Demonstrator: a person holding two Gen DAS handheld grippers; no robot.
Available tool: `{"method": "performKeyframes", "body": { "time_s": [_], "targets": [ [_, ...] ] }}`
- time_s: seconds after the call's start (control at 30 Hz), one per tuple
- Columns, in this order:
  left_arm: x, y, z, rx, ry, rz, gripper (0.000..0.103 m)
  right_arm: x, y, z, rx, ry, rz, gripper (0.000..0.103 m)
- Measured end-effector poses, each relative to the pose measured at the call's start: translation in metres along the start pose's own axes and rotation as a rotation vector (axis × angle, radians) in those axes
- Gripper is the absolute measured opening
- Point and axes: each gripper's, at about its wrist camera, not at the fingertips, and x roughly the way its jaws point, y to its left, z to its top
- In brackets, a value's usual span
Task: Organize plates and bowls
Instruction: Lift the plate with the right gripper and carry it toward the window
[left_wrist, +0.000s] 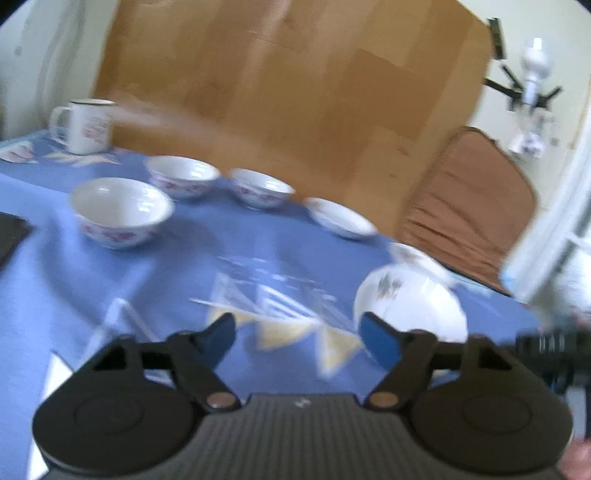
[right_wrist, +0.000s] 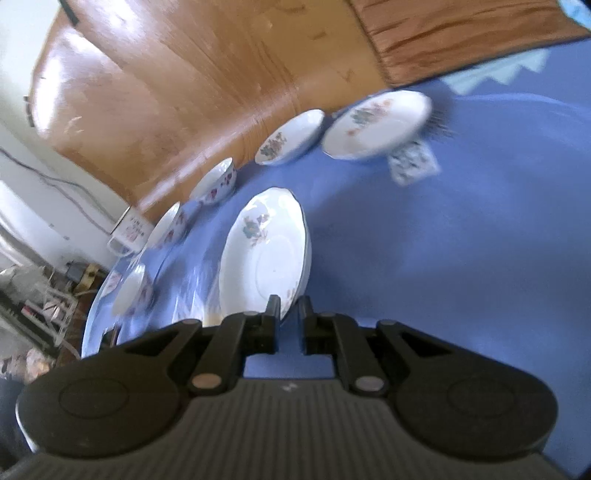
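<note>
White plate (right_wrist: 266, 251) in right hand-held gripper (right_wrist: 289, 308)

Both cameras sit just behind their own fingers, low over the blue tablecloth (left_wrist: 110, 280), angled downward. The left wrist view faces across the table toward the wooden floor and a brown chair (left_wrist: 469, 199). The right wrist view is strongly rolled, close to a plate (right_wrist: 266, 254). Both share the 3 bowls, mug (left_wrist: 86, 125) and plates.

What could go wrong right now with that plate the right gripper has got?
1. The right gripper pinches only the near rim of the large plate, so the plate could tip or slip out.
2. Bowls and smaller plates sit close beyond it on the blue tablecloth; a swing could knock them.
</note>
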Motion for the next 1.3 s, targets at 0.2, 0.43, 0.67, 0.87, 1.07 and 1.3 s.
{"method": "performKeyframes", "body": {
  "time_s": [0.2, 0.43, 0.67, 0.87, 1.07, 1.3],
  "targets": [
    [0.016, -0.055, 0.002, 0.096, 0.112, -0.125, 0.071, -0.042, -0.020, -0.030, -0.020, -0.030, -0.016, 0.034],
    [0.059, -0.076, -0.007, 0.094, 0.286, -0.092, 0.023, -0.023, -0.024, -0.020, -0.006, -0.075, -0.026, 0.025],
    [0.065, -0.118, -0.013, 0.164, 0.312, -0.119, 0.018, -0.045, -0.041, -0.022, 0.000, -0.182, -0.055, 0.017],
    [0.086, -0.203, -0.026, 0.314, 0.328, -0.207, 0.018, -0.098, -0.085, -0.029, 0.047, -0.321, -0.164, 0.017],
    [0.111, -0.267, -0.052, 0.406, 0.360, -0.278, 0.018, -0.133, -0.129, -0.030, 0.124, -0.403, -0.281, 0.017],
    [0.115, -0.283, -0.070, 0.475, 0.368, -0.261, 0.045, -0.130, -0.139, -0.033, 0.142, -0.433, -0.360, 0.035]
  ]
}}
